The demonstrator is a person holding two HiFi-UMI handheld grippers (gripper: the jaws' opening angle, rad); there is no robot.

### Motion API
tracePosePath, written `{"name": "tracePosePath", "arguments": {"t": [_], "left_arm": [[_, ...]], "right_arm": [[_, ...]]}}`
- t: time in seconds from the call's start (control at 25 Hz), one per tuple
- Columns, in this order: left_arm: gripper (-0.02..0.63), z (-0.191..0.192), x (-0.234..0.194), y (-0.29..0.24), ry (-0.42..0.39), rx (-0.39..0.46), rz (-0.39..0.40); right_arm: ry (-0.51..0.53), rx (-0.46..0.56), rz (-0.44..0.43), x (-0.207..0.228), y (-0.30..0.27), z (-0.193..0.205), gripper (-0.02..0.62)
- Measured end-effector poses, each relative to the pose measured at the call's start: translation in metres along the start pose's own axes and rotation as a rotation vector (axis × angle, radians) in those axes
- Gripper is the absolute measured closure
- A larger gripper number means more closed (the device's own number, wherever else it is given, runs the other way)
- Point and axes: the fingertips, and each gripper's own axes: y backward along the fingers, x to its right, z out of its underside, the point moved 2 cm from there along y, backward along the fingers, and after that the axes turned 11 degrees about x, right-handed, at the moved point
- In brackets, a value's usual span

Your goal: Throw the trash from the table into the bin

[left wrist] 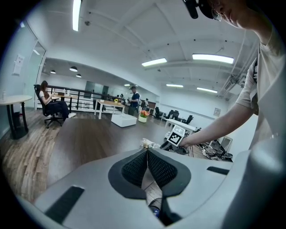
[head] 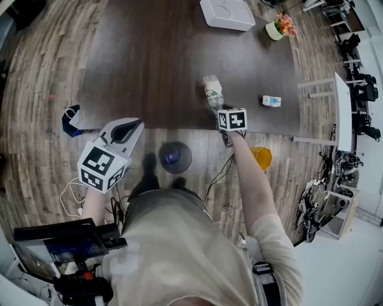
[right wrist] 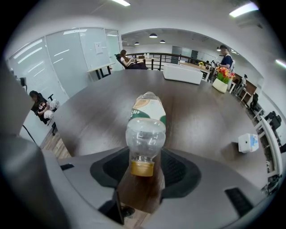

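Note:
A clear, crumpled plastic bottle (right wrist: 145, 127) with a green-and-white label and a gold cap lies on the dark table (head: 149, 66) near its front edge, cap toward me. My right gripper (right wrist: 144, 154) points steeply down over it. Its pads lie against both sides of the bottle's shoulder. From the head view the bottle (head: 212, 94) sits just beyond the right gripper (head: 225, 119). My left gripper (left wrist: 146, 151) is shut and empty, held off the table's near left edge (head: 122, 138). A small white carton (head: 271, 101) lies on the table to the right.
A round dark-blue bin (head: 175, 157) stands on the floor by my feet; a yellow container (head: 261, 156) is right of my arm. A white box (head: 227, 13) and flower pot (head: 280, 27) sit at the table's far end. A blue bag (head: 72, 119) lies left.

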Motion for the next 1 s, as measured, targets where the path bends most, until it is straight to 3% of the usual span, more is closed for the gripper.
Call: {"name": "tracePosePath", "arguments": {"t": [0.16,0.68,0.8,1.0], "left_arm": [[0.592,-0.002,0.004,-0.001,-0.005,0.006,0.016],[0.592,-0.009,0.043,0.004,-0.006,0.006,0.068],[0.592,-0.01,0.053,0.004,-0.004,0.007,0.083],[0.592,0.002,0.052,0.008,0.009,-0.007,0.084]], "right_arm": [[-0.065,0.048,-0.017,-0.005,0.012,-0.003,0.374],[-0.449,0.213,-0.137,-0.038,0.071,0.014,0.39],[-0.401,0.187,-0.101,-0.039,0.076,0.028,0.391],[-0.142,0.188,0.008,-0.037,0.069,0.037,0.377]]}}
